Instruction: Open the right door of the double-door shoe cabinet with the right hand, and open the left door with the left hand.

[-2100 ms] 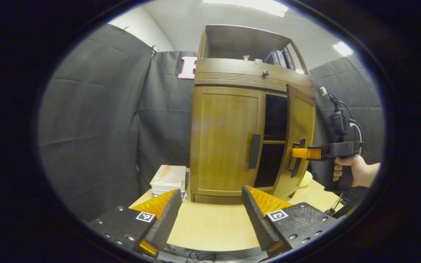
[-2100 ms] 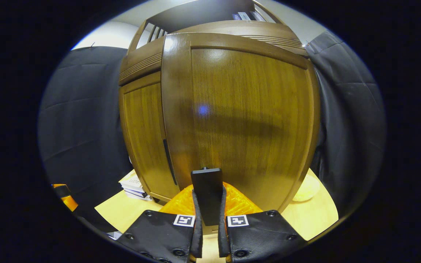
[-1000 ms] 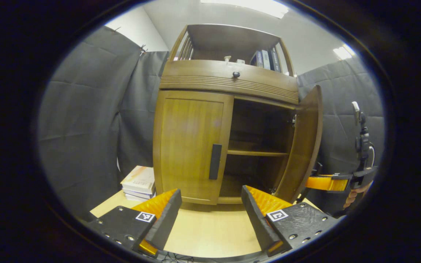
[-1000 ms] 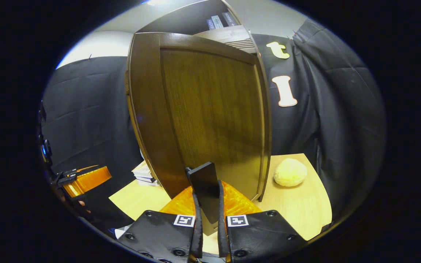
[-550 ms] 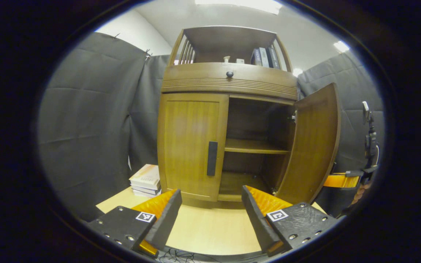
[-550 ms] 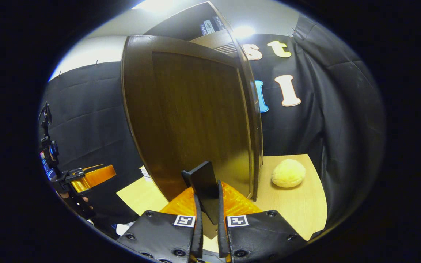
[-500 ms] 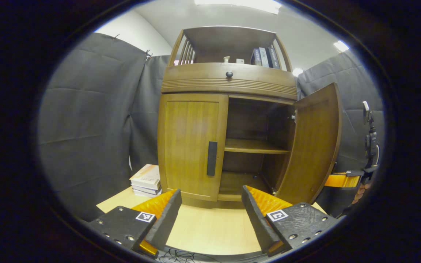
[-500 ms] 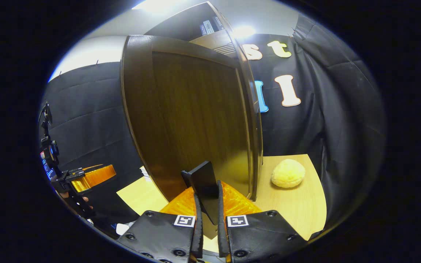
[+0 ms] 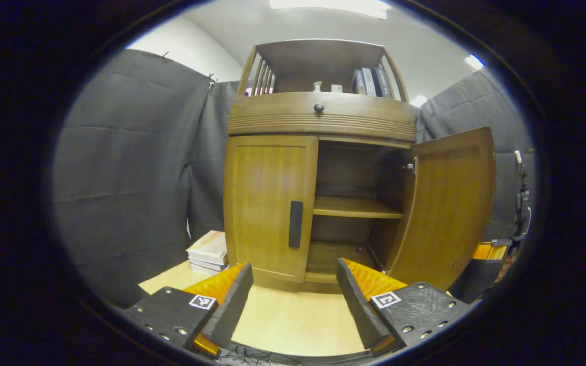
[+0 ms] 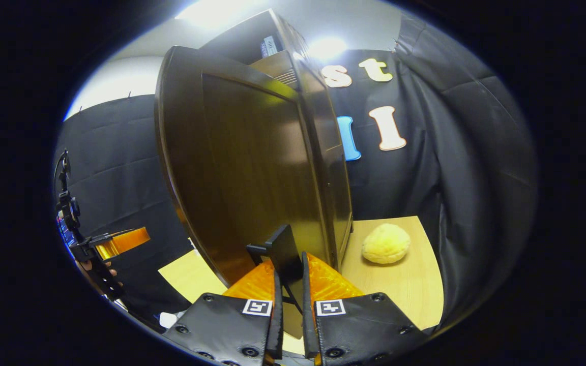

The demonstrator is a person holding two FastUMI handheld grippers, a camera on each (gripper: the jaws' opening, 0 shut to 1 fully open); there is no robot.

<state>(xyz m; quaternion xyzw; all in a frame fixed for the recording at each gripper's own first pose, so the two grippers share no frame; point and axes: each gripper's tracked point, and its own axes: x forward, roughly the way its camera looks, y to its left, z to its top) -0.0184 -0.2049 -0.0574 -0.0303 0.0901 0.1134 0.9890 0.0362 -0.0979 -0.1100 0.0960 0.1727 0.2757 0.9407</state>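
Note:
The wooden shoe cabinet (image 9: 323, 114) stands on a light table (image 9: 288, 323). Its left door (image 9: 265, 203) is closed, with a black bar handle (image 9: 295, 224) at its inner edge. The right door (image 9: 450, 208) stands wide open, baring a shelf (image 9: 354, 207). My left gripper (image 9: 293, 300) is open, low in front of the cabinet, well short of the left handle. In the right gripper view my right gripper (image 10: 289, 305) is shut on the right door's black handle (image 10: 284, 251), against the door's outer face (image 10: 252, 178). The left gripper (image 10: 120, 241) appears far left.
A stack of books (image 9: 209, 251) lies on the table left of the cabinet. A yellow plush ball (image 10: 385, 244) rests on the table behind the open door. More books (image 9: 369, 81) stand on the top shelf. Black cloth walls close in on both sides.
The right door has swung from slightly ajar to wide open, drawn by my right gripper on its handle. The left gripper has stayed open in front of the cabinet.

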